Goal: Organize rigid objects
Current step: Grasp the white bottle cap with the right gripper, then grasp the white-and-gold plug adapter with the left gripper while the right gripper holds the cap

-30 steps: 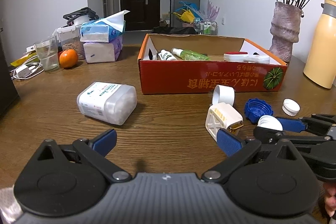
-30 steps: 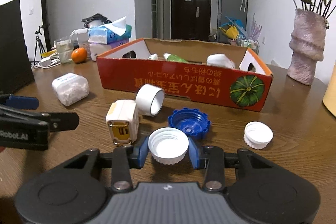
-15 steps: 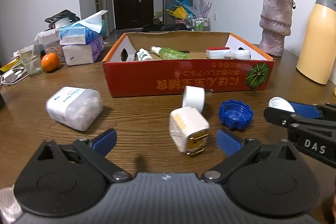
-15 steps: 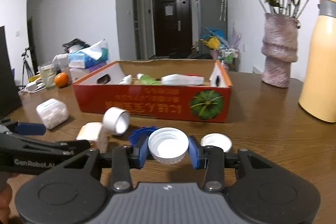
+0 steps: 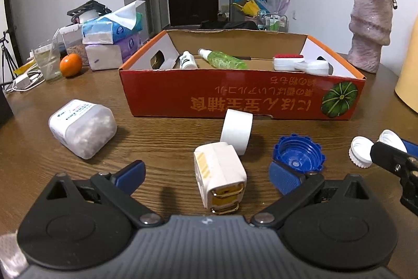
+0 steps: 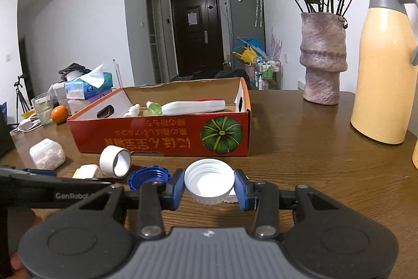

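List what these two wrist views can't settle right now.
- Second white cap: right wrist view, mostly hidden behind the held white cap and a jaw pad.
- White adapter: right wrist view, lower part covered by the left gripper's arm.
- Red box floor: both views, near wall hides what lies low inside.
- Yellow jug: left wrist view, cut off by the right edge.
- Blue cap: left wrist view, contact with the pad unclear.

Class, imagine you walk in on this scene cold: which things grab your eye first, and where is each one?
The red cardboard box with a green pumpkin print fills the table's middle, with bottles lying inside. In front of it, the right gripper is shut on a white cap, and the open left gripper flanks a white plug adapter. A vase of pink roses stands far right.
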Tool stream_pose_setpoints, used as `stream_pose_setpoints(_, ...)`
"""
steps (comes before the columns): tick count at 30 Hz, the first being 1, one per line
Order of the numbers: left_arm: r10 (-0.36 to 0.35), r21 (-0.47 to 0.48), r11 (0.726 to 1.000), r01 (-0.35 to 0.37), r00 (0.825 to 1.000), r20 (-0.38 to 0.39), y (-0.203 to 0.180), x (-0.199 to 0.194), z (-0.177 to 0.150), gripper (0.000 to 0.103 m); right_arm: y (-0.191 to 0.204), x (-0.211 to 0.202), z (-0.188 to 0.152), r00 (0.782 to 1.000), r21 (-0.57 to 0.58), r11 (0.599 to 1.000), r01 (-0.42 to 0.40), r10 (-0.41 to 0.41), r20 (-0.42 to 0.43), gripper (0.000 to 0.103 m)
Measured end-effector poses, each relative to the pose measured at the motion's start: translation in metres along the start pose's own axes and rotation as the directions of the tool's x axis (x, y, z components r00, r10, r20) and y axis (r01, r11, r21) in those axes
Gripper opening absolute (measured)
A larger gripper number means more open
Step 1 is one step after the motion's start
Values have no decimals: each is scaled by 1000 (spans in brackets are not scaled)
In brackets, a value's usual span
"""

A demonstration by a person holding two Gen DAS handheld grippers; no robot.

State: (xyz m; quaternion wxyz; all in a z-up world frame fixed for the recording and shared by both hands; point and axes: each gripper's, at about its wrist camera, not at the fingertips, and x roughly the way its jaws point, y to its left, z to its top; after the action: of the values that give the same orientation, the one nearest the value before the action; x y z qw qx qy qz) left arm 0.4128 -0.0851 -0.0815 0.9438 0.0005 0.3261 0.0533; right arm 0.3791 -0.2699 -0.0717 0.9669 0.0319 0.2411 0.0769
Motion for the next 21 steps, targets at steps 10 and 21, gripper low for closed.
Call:
stream_pose_setpoints(10, -29, 10, 1000, 30, 997, -71, 4, 13, -4, 63, 3, 1, -2, 1000, -10, 1000, 7, -7, -6, 39)
stream_pose_setpoints(21, -91, 31, 995, 93, 993, -73, 8, 8, -3, 33, 5, 4, -6, 999, -27, 999, 40, -40, -1, 39)
